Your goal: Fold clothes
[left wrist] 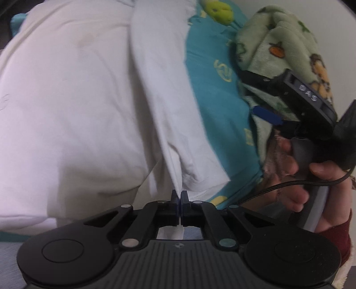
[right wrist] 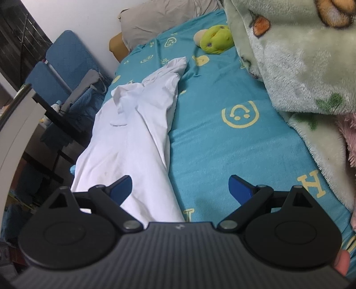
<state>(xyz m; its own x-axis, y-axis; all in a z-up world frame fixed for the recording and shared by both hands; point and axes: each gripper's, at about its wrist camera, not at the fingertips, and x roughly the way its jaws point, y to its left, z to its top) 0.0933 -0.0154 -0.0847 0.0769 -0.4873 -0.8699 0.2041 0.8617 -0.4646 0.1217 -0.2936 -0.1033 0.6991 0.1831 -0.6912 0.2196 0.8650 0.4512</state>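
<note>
A white garment (left wrist: 73,106) lies spread on a teal bed sheet (left wrist: 213,93), with a folded strip running down its right side. My left gripper (left wrist: 179,196) is shut on the garment's near edge, and cloth shows between the jaws. In the right wrist view the same white garment (right wrist: 133,133) stretches away on the left of the teal sheet (right wrist: 222,151). My right gripper (right wrist: 180,189) is open and empty above the sheet, its left finger (right wrist: 122,186) over the garment's edge. The right gripper also shows in the left wrist view (left wrist: 311,104), held by a hand.
A green fleece blanket (right wrist: 296,66) is heaped on the right of the bed. A green plush toy (right wrist: 215,39) and a grey pillow (right wrist: 160,20) lie at the far end. A blue chair (right wrist: 64,66) and dark desk (right wrist: 55,120) stand left of the bed.
</note>
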